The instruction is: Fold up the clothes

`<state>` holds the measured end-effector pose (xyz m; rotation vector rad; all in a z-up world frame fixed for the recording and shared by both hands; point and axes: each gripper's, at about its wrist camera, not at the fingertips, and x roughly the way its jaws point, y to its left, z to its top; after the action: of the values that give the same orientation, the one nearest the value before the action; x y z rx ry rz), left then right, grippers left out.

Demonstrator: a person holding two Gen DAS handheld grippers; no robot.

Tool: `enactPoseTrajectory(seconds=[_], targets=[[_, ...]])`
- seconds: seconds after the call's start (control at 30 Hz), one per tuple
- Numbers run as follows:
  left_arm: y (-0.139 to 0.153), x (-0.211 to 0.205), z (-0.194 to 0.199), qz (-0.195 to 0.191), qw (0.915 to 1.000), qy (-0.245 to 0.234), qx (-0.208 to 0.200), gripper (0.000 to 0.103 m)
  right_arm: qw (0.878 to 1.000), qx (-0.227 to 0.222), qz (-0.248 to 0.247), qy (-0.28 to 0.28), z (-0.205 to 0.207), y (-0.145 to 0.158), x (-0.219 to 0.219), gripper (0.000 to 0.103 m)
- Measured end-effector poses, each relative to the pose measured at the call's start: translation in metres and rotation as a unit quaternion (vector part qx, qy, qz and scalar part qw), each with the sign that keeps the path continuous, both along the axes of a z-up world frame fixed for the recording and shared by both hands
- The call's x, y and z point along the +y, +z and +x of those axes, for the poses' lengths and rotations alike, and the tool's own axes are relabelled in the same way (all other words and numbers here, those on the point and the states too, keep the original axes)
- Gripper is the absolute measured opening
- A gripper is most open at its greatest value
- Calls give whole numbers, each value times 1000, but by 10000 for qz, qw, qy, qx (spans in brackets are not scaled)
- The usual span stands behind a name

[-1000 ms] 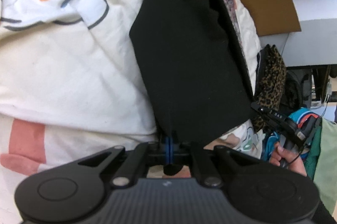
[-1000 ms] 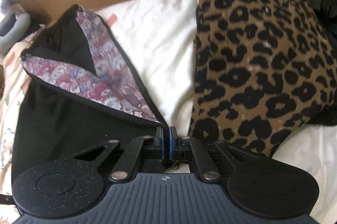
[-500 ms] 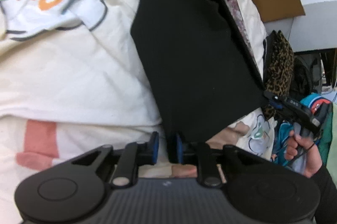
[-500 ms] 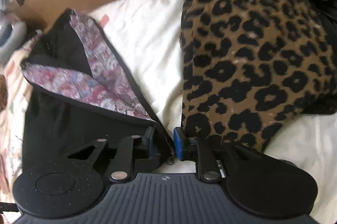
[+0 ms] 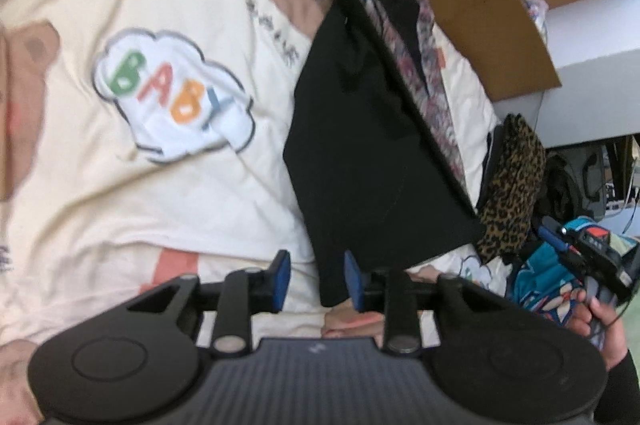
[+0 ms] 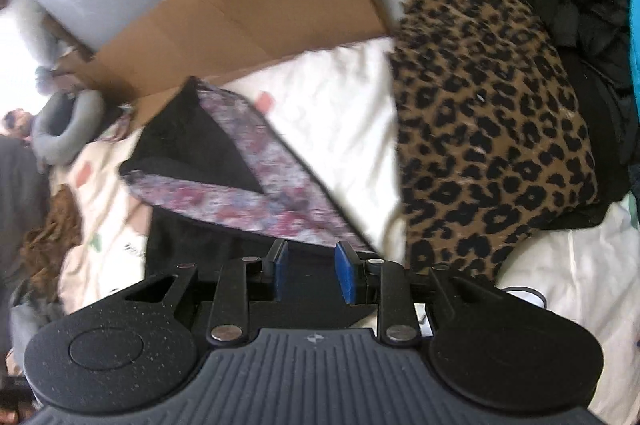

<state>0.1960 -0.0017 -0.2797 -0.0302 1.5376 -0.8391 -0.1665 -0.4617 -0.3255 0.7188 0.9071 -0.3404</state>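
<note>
The black folded garment with a pink-and-purple floral lining [image 5: 372, 145] lies flat on the cream cartoon-print bedsheet [image 5: 120, 193], its lining showing along the long edge and the turned-back top. That sheet carries a white cloud patch with "BABY" in coloured letters [image 5: 172, 97], to the left of the garment in my left view. A brown cardboard sheet [image 6: 248, 13] lies beyond the garment's far end. A leopard-print fabric piece [image 6: 488, 121] sits just beside the garment, a strip of cream sheet between them. My left gripper [image 5: 316, 281] has just been opening, its 2 blue pads parted, the garment's near corner below the gap but unpinched. My right gripper [image 6: 312, 271] has also just spread its jaws, nothing clamped, hovering over the garment's near edge.
</note>
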Motion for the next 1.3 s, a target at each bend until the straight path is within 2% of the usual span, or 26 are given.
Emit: enactPoseTrajectory(seconds=[0.1,0.17,0.33,0.4,0.6,0.7,0.87,1.0,1.07,1.2,1.3], targets=[[29,3,6,56,9998,45,-176,39,9999,-65,-28,71,-2,27,7,33],[50,5,10,61,9994,55,-331,39,9999,-115,-67,106,-3,44,10,33],[100,7,13,-17,9981,113,-609,55,9988,-126,-312,342,-5,88,16,34],[116,8,15,36,9973,114,-727,61,9983,-128,-408,394,-7,104,17,42],[157,7,21,89,9939,174,-1081,71,9952,-210,-689,666,-8,148,19,51],[171,1,25,137,9927,269,-1169,71,9934,-310,-785,776,-7,159,17,60],[198,-27,38,112,9920,310,-1215,72,9932,-466,-716,791,-7,159,7,60],[224,-56,49,-93,9923,370,-1180,82,9939,-557,-582,753,-4,148,1,60],[232,-71,53,-90,9914,343,-1260,83,9939,-584,-528,779,-1,140,0,60],[240,-104,64,-10,9894,195,-1440,83,9940,-565,-496,792,5,123,2,61],[235,-125,74,35,9892,129,-1459,84,9945,-609,-466,718,7,111,4,61]])
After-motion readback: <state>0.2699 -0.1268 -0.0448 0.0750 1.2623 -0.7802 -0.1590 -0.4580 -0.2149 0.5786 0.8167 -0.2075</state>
